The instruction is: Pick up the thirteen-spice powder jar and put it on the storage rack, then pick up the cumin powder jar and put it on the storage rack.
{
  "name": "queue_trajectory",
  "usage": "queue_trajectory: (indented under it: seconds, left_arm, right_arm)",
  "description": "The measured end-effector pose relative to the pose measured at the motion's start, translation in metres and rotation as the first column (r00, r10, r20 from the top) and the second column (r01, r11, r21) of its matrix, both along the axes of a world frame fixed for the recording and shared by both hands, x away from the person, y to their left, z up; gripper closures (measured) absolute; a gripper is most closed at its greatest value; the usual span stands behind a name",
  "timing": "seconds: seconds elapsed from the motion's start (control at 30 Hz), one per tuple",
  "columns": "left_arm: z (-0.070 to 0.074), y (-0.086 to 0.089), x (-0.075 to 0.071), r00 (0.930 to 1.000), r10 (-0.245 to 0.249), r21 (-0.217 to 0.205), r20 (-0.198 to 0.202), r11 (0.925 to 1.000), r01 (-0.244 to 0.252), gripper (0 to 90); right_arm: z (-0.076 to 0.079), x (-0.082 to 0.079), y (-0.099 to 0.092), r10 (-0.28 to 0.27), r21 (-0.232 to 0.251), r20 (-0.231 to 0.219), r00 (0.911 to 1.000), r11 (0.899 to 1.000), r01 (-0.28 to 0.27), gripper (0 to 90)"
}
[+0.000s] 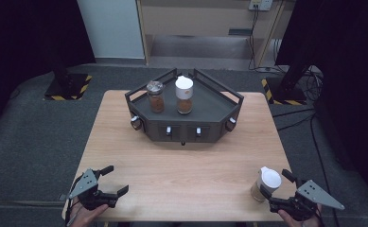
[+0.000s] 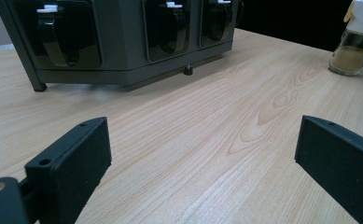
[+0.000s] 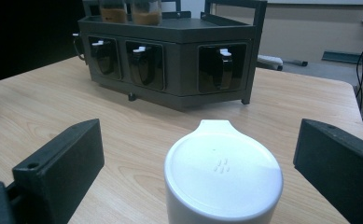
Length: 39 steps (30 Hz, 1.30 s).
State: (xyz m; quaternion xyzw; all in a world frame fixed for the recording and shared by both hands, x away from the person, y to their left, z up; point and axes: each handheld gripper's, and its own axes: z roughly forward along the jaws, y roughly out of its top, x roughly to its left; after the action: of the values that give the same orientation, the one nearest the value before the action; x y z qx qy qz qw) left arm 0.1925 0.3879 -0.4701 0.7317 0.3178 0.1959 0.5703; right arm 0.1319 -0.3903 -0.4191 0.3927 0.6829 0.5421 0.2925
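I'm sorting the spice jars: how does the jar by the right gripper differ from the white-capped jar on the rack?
The jar by the right gripper stands on the bare table and holds pale powder; the white-capped jar on the rack stands up on the dark rack and holds reddish-brown powder. Both are clear, upright and white-capped.

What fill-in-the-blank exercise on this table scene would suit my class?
1. The rack carries ___ jars on top.
2. The white-lidded jar on the table stands between the jaws of the ___ gripper.
3. Both grippers' jaws are ___.
4. The left gripper holds ___.

Missing words: two; right; open; nothing
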Motion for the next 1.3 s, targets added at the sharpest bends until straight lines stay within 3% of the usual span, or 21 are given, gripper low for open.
queue_trajectory:
  seconds: [0.7,1.3]
  left_arm:
    - [0.001,-0.001,-0.001,1.0000,-0.002,0.011,0.003,0.9999,0.002,2.3]
    - [0.001,-0.002,0.000,1.0000,-0.002,0.014,-0.001,0.9999,0.002,2.3]
  right_arm:
    - [0.003,-0.002,-0.001,-0.001,0.016,0.002,1.0000,1.000,0.001,1.7]
    - [0.012,0.009,0.000,-0.015,-0.010,-0.077,0.9969,1.000,0.015,1.9]
